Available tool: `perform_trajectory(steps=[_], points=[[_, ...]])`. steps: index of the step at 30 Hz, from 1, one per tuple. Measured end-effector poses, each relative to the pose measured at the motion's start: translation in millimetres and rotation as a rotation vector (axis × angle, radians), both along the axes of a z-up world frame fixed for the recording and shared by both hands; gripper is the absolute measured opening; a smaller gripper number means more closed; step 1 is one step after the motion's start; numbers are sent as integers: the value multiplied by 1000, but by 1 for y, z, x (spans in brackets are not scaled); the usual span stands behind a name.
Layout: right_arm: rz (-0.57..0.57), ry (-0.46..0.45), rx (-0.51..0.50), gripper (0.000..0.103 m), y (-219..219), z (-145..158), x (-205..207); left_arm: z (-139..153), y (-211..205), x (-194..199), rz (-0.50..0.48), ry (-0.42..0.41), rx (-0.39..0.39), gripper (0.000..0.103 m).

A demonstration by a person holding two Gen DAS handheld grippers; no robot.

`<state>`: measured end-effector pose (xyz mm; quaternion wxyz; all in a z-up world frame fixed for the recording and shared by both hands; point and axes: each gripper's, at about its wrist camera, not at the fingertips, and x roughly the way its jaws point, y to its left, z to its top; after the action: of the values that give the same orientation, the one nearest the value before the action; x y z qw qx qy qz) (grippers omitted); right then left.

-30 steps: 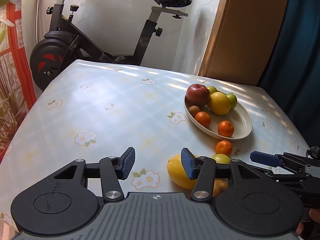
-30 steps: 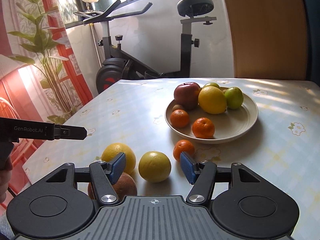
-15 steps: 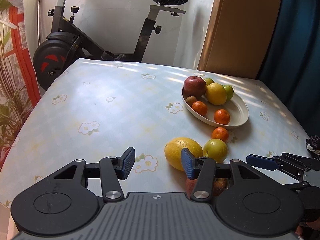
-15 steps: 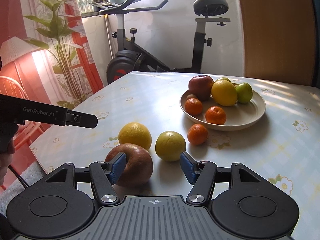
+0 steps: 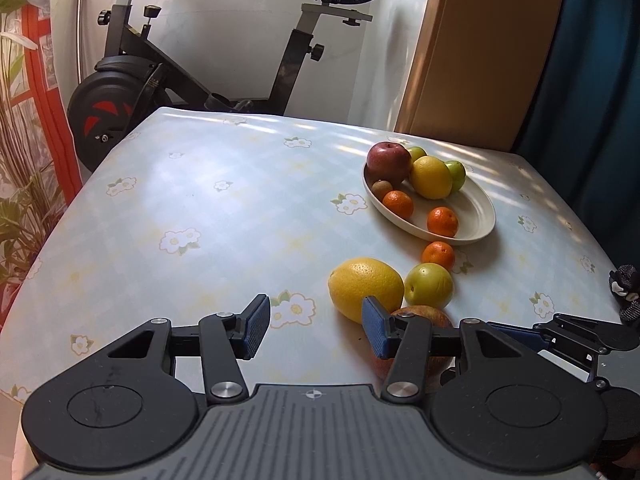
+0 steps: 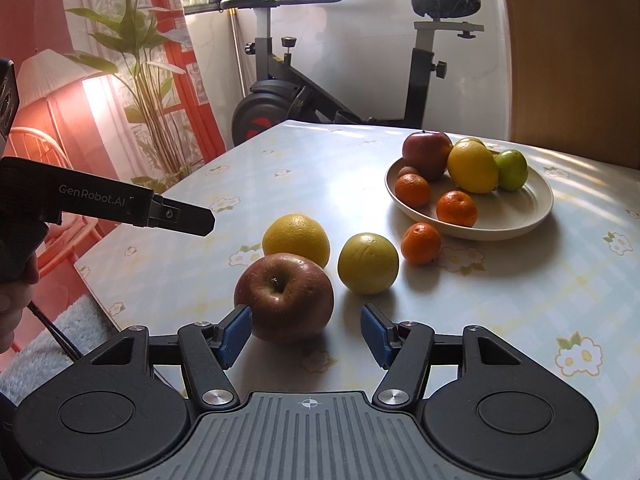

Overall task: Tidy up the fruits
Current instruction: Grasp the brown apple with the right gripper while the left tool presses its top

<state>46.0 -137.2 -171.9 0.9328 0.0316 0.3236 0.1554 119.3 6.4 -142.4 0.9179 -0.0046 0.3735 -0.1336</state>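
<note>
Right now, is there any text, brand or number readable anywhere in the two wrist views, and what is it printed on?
"GenRobot.AI": white lettering on the black side of the left gripper, seen in the right wrist view.
No other text can be read. The fruit, the plate and the tablecloth carry none; the exercise bike shows only red marks on its wheel cover, no legible words.

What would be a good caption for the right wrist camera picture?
Open right gripper lined up on a red apple, with loose citrus beside it and a fruit plate beyond.
</note>
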Motion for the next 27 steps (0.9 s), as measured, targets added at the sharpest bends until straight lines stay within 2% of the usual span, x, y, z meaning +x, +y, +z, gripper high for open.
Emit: perform_trajectory(steps=[11, 21, 27], points=[[57, 37, 6, 57, 5, -9, 7, -4, 1, 2, -25, 16, -14, 53], [110, 37, -41, 57, 12, -14, 18, -9, -15, 3, -140, 55, -52, 53], [129, 40, -32, 57, 10, -18, 21, -14, -27, 8, -197, 73, -56, 53]])
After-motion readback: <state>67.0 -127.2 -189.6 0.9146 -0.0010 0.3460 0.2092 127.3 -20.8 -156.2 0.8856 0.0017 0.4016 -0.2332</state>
